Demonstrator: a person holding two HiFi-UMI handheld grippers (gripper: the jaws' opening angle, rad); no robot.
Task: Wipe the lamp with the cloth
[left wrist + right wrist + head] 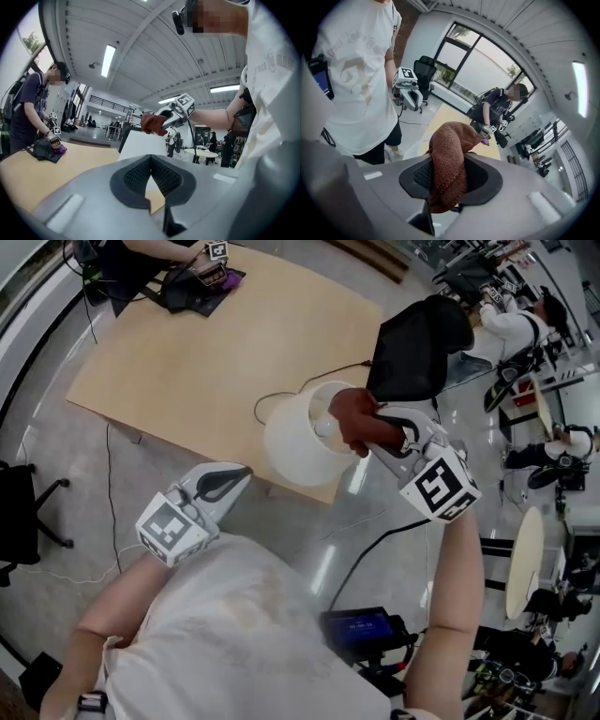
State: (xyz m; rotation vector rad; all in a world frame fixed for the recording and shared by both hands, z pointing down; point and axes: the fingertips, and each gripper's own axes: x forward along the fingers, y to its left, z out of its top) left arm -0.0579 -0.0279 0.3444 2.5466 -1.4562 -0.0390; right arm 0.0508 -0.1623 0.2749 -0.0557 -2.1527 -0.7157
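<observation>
So, the lamp stands at the near right edge of the table, white shade up, with its cord trailing off across the tabletop to the far side. The right gripper has its tongs pinching the brown cloth, a thick wad of it squeezed between the pads with a fold bulging out past the tips. That wad sits right at the top rim of the shade on its right side (whether it's actually pressing on the rim or just over it, hard to say from these angles). The left gripper has its tongs pressed together with nothing in them, and it sits to the near left of the shade, close but not touching. For a good wipe, the person probably wants the loose fold to do the rubbing and the hard grey tips kept off the shade. Light pressure looks smart too, since the lamp is so close to the table edge and a shade like that likely tips easily. Steadying the shade from the left with the empty gripper while the cloth goes round the rim and down the sides would likely help.
</observation>
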